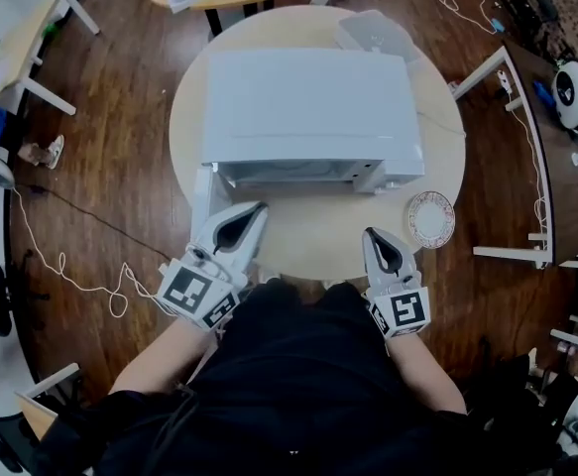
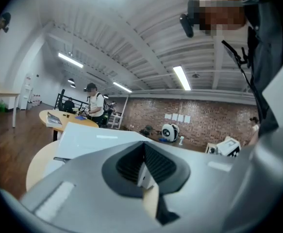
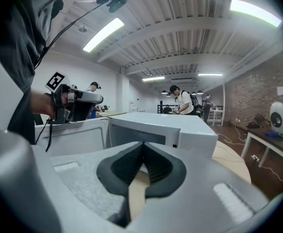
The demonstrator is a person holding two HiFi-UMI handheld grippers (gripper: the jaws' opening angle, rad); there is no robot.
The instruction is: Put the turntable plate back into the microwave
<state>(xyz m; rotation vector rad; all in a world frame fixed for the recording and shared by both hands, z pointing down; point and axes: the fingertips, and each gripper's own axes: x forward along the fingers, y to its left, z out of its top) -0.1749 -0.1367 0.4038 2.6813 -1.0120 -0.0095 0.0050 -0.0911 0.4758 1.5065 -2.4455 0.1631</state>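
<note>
The round, pattern-rimmed turntable plate (image 1: 431,218) lies right of the microwave (image 1: 308,107); your left gripper (image 1: 254,209) and right gripper (image 1: 373,234) face it, closed and empty.

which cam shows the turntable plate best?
Head view: the plate lies fully visible on the round table, right of the microwave. Neither gripper view shows it; both catch only the microwave.

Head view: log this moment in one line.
microwave: door open | plate: on table, right of microwave | left gripper: shut, empty | right gripper: shut, empty
</note>
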